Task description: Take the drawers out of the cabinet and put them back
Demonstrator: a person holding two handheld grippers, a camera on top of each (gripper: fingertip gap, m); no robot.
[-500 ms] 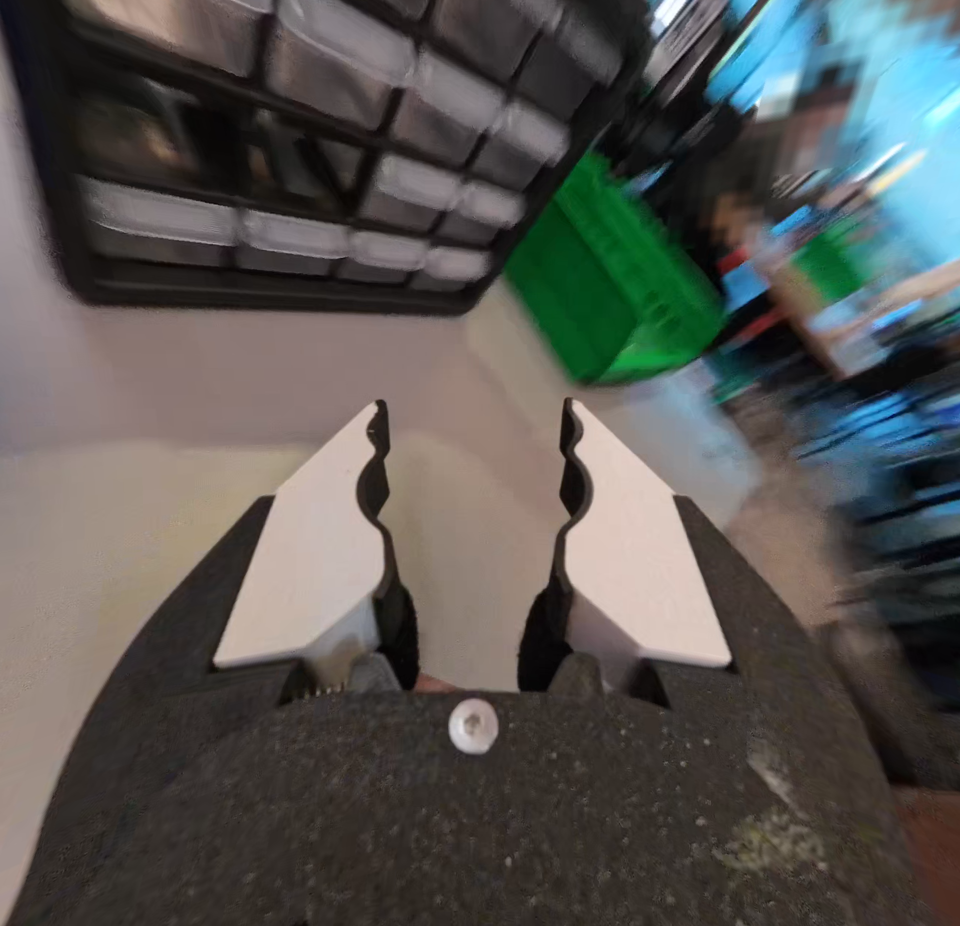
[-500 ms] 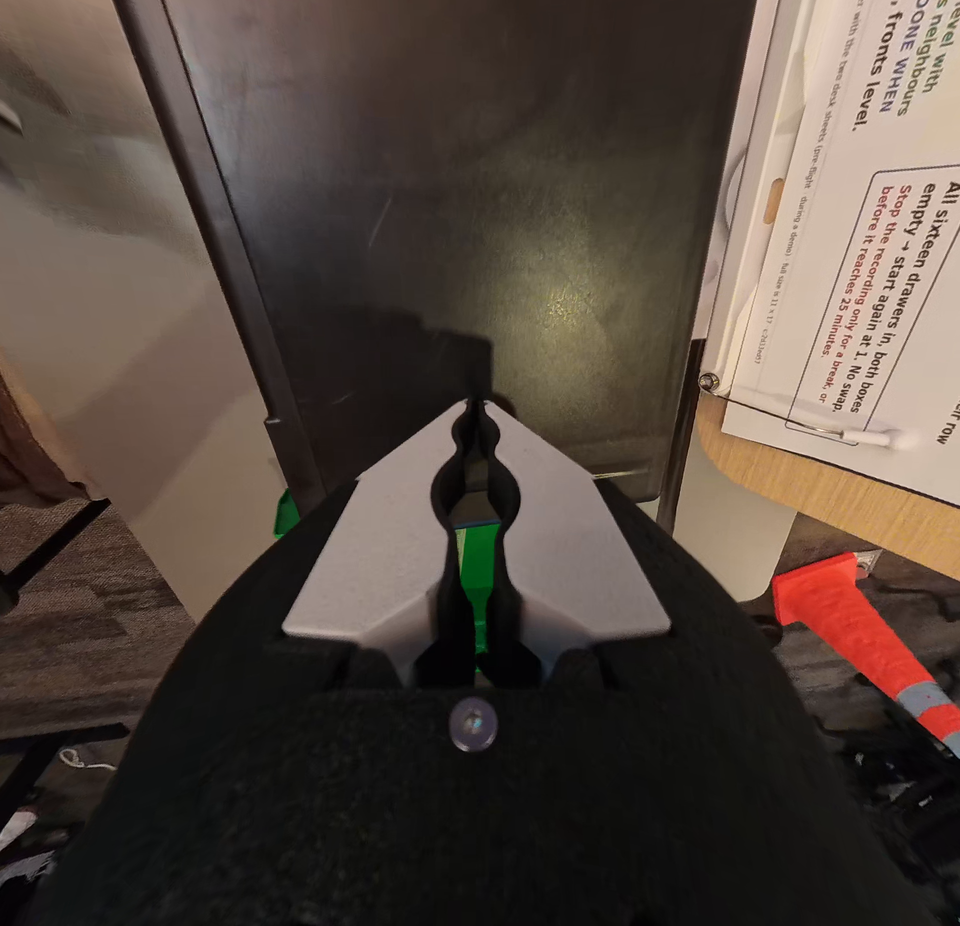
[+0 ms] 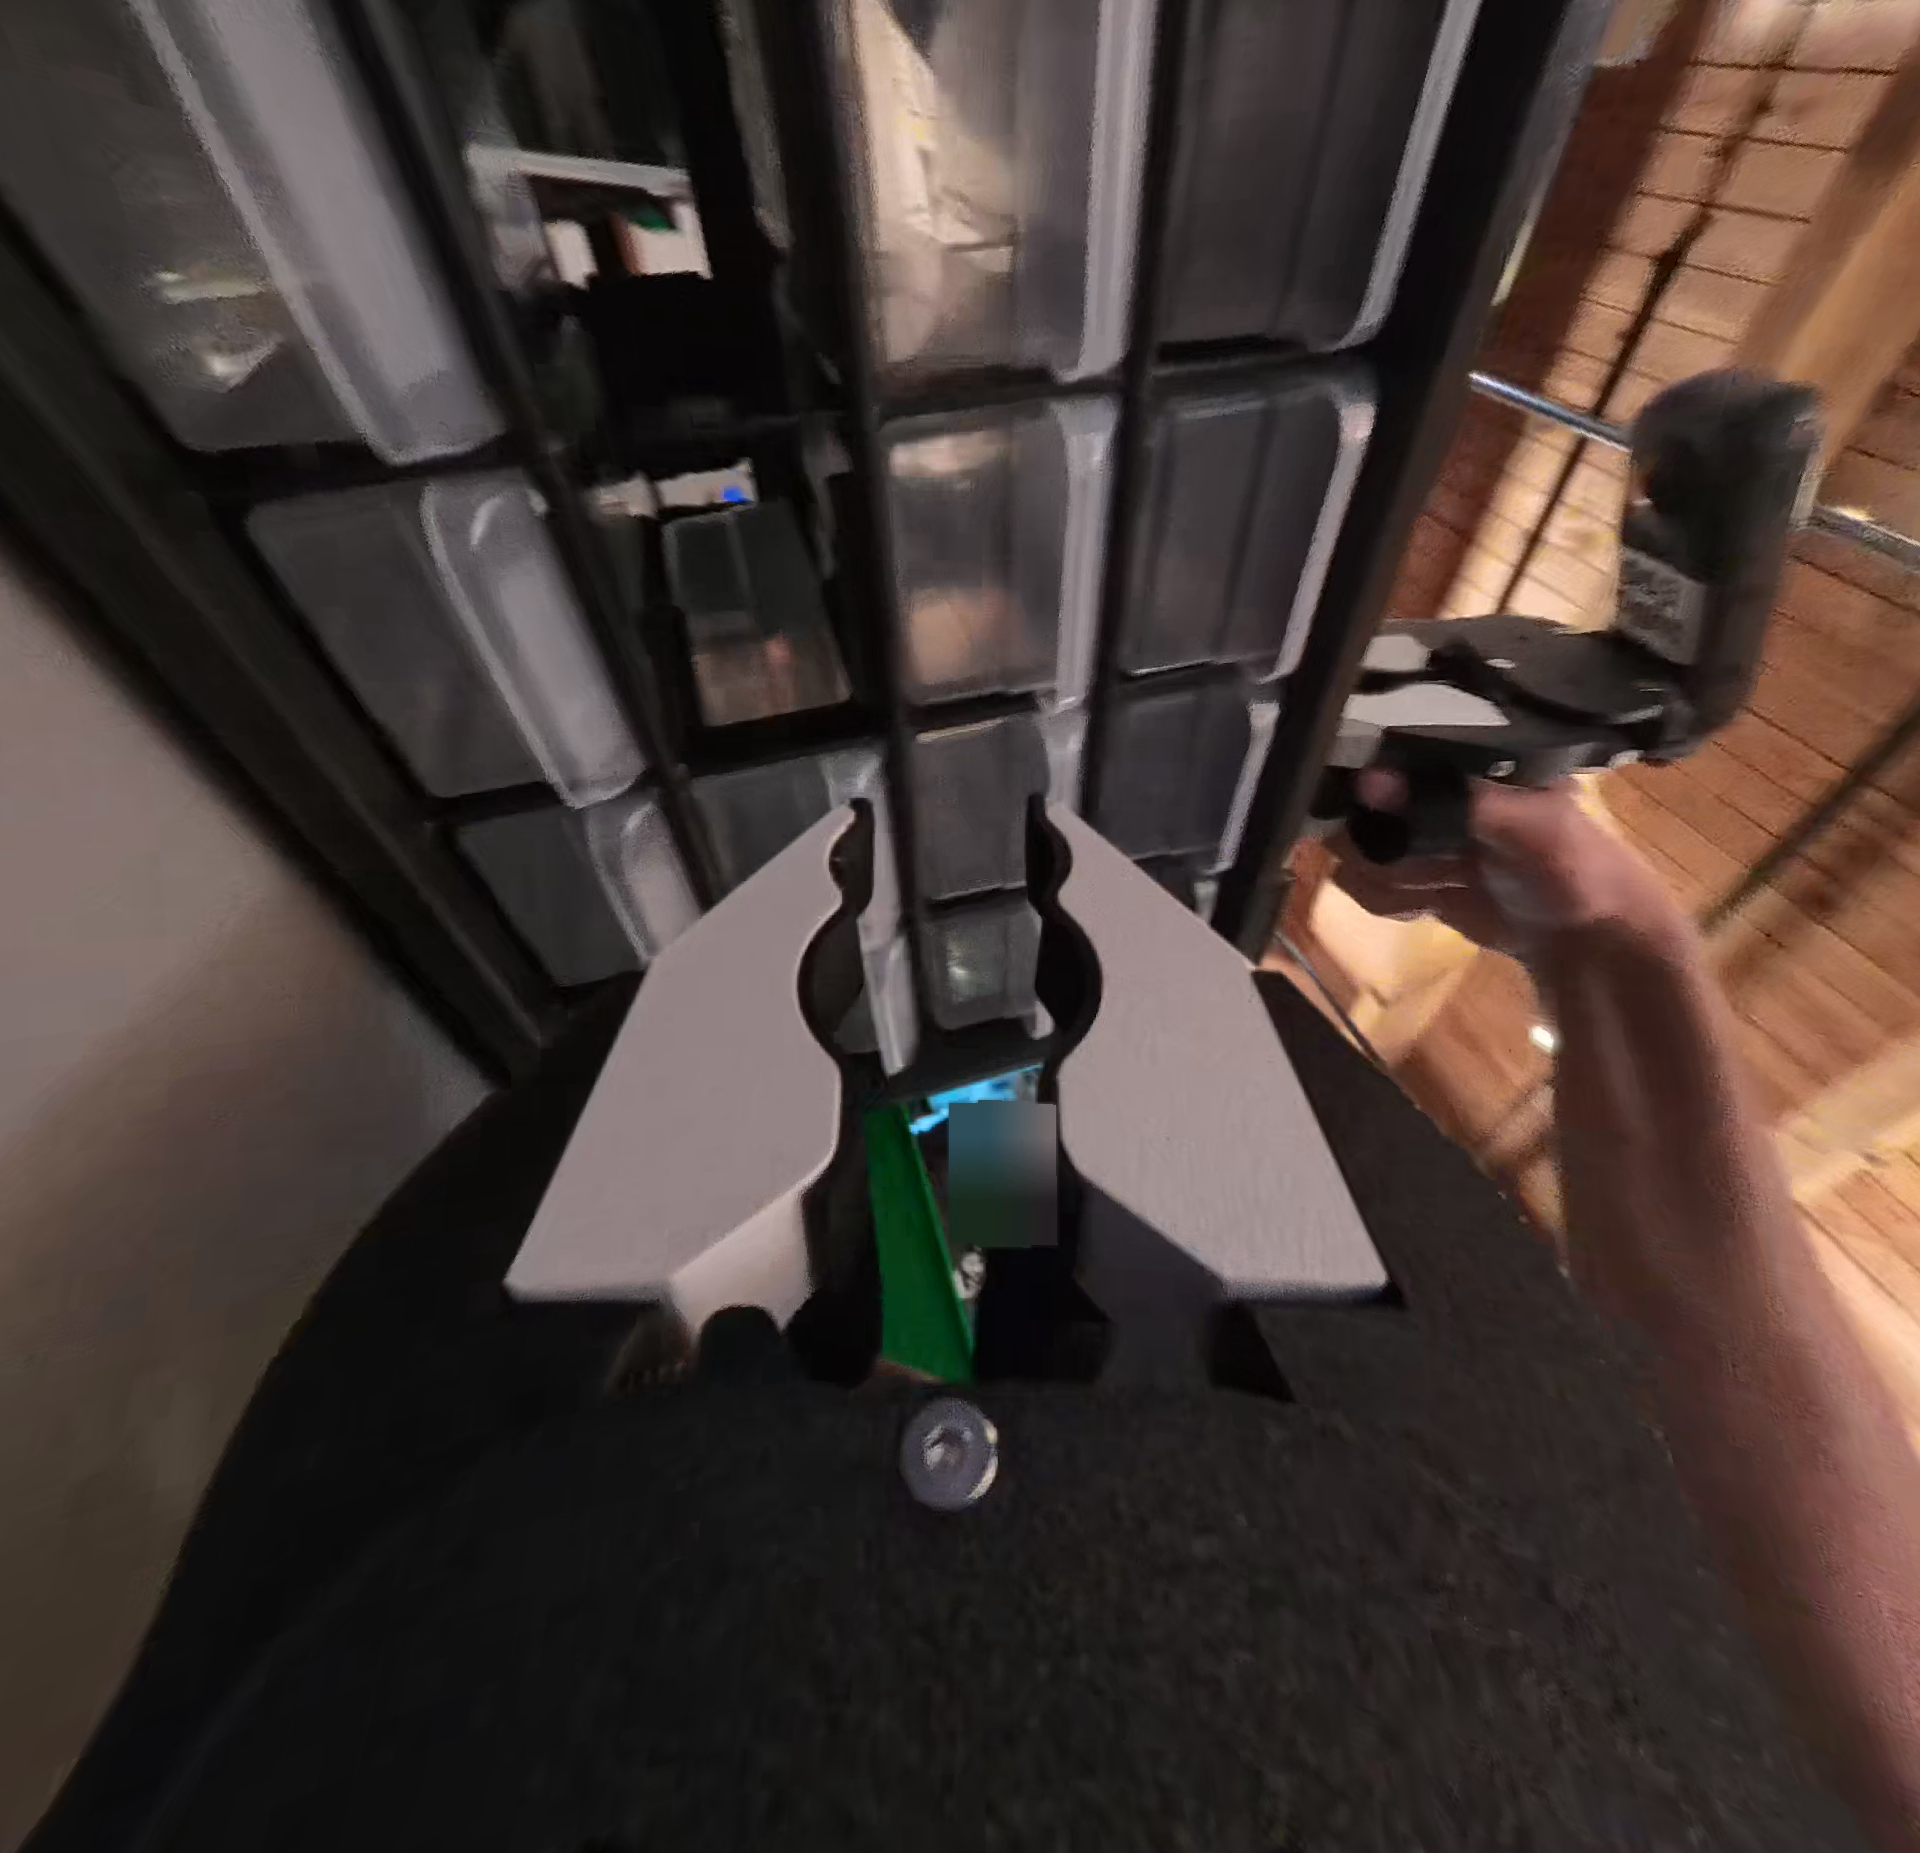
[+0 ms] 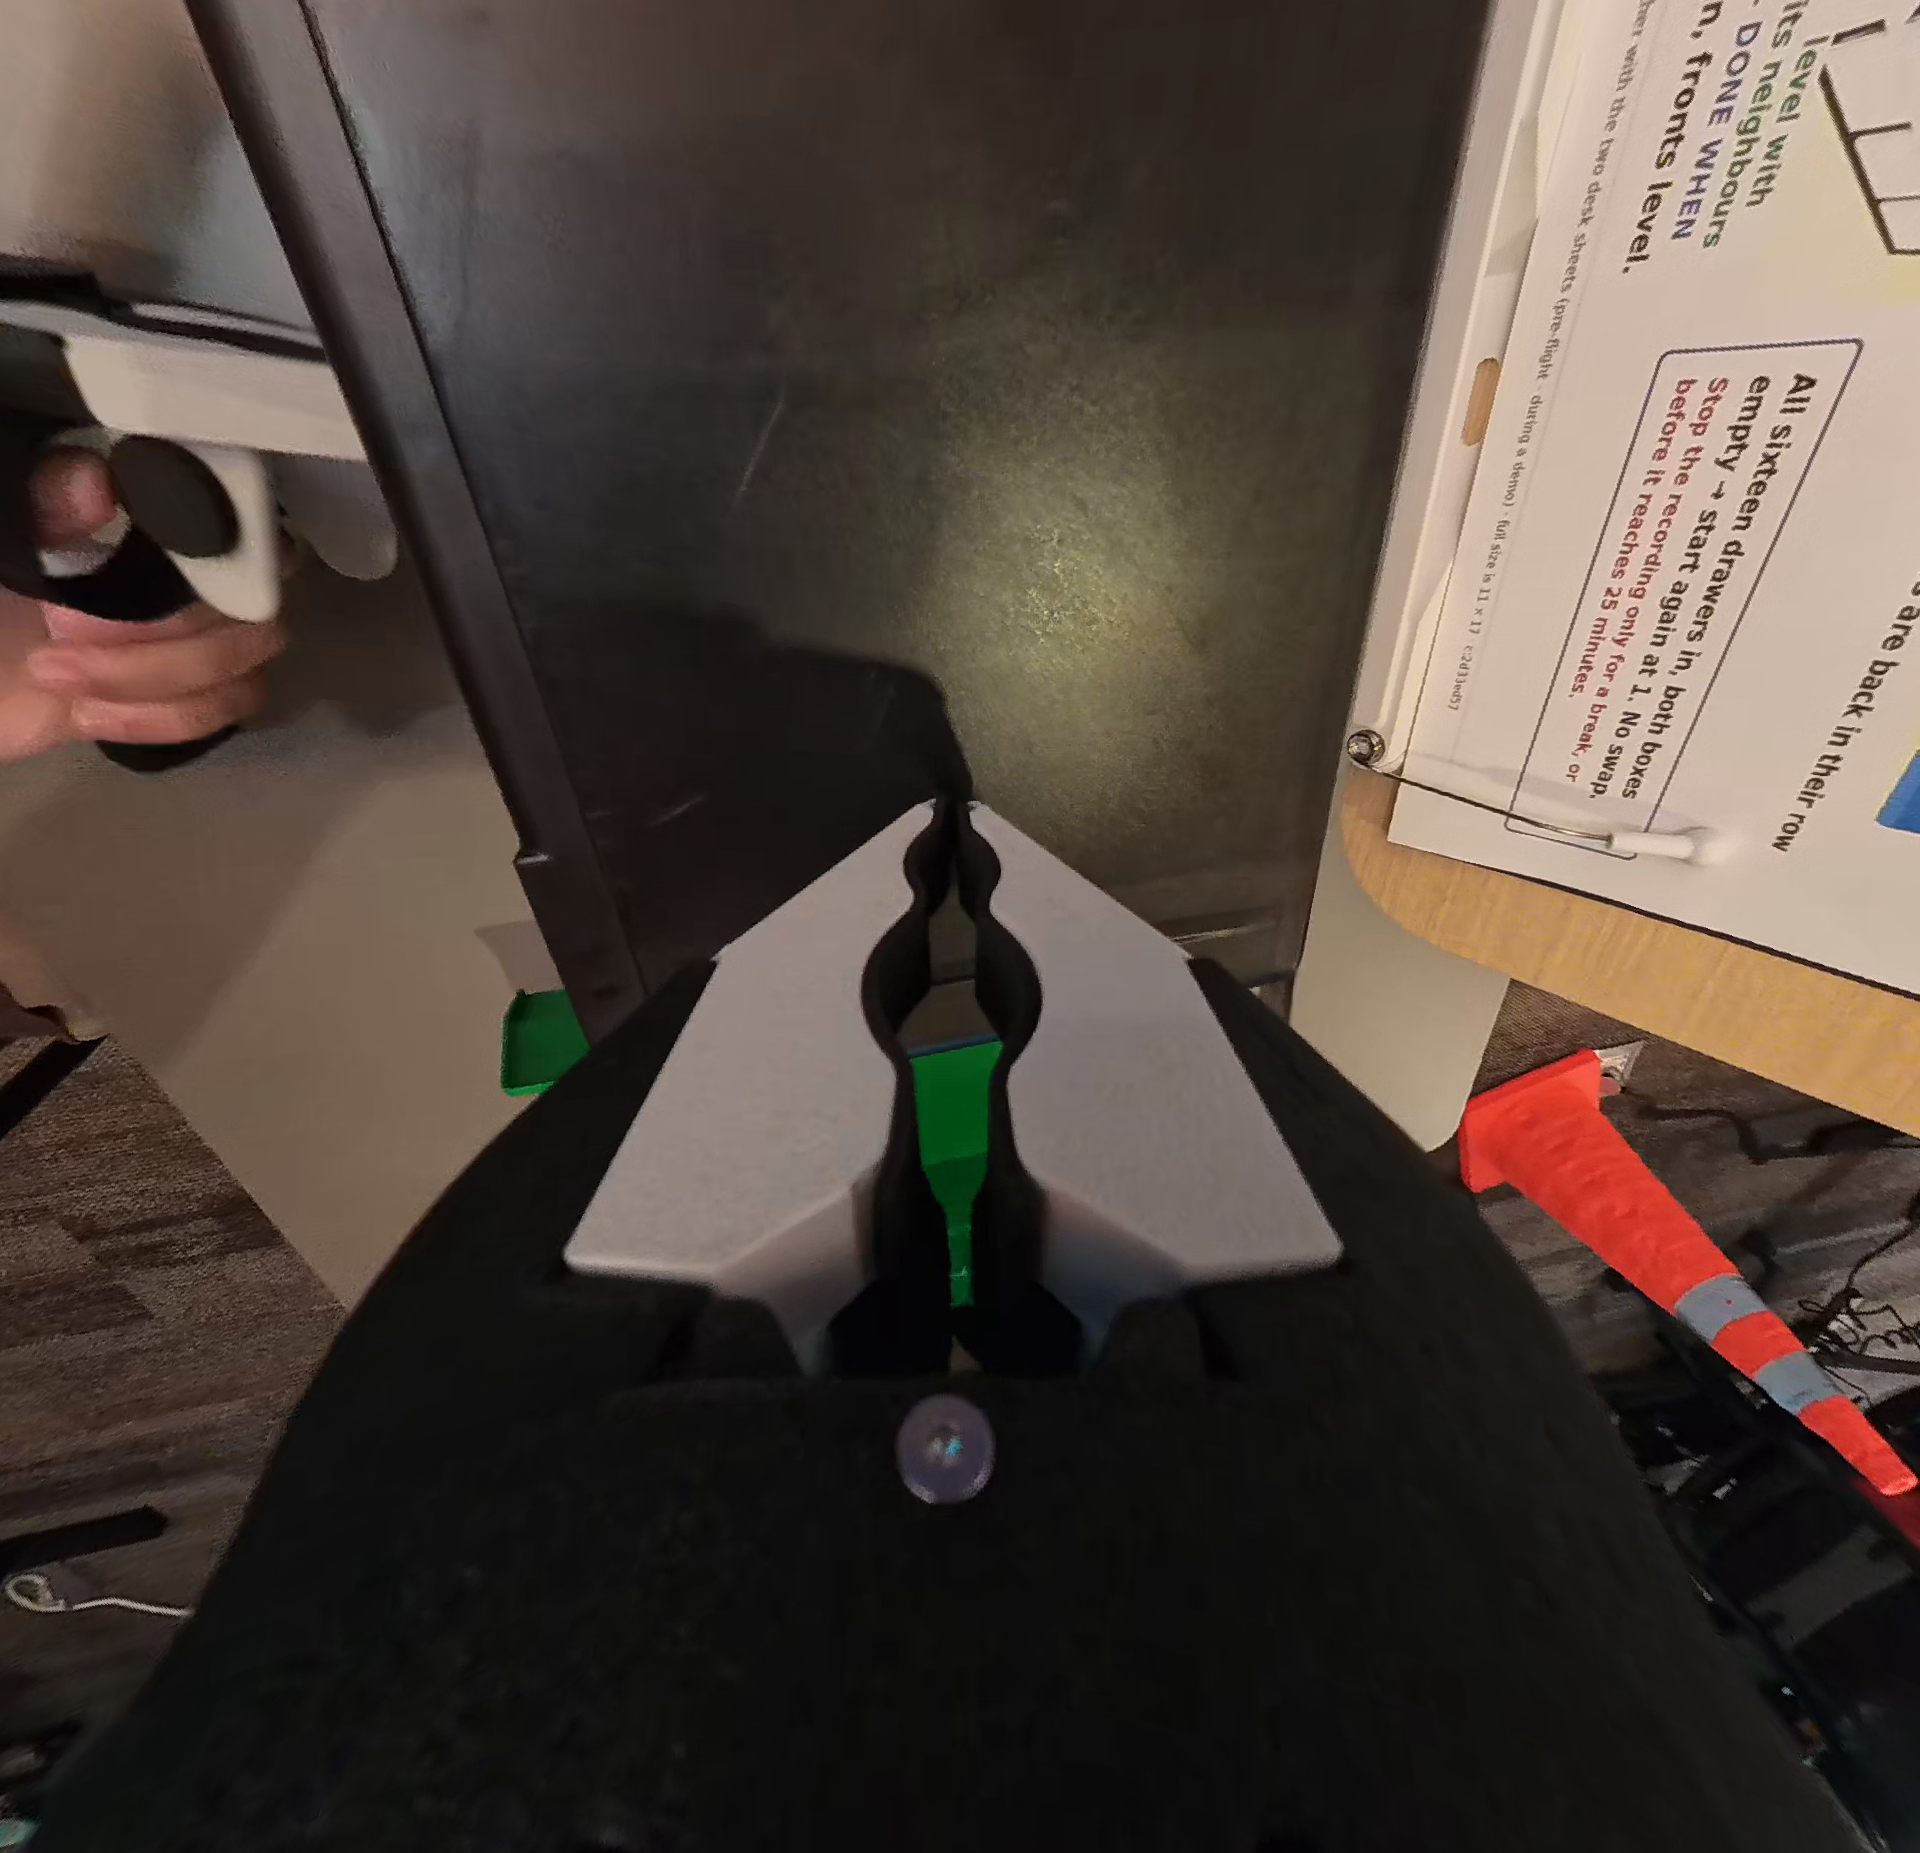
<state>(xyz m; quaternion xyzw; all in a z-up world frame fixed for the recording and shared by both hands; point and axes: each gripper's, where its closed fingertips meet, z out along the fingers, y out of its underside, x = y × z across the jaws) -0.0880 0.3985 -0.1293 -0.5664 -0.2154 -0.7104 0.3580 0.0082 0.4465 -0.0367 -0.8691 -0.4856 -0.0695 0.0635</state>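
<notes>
The left gripper (image 3: 945, 847) hung close before the black cabinet (image 3: 1299, 764), its jaws parted around a thin frame bar, gripping nothing as far as the blur allowed. Clear drawers (image 3: 997, 546) sat in their slots. The right gripper (image 4: 951, 816), jaws pressed together and empty, faced the cabinet's dark side panel (image 4: 883, 349).

Left wrist view faces black clear-drawer cabinet (image 3: 790, 577) front, close; right wrist view faces its side panel, close.
</notes>
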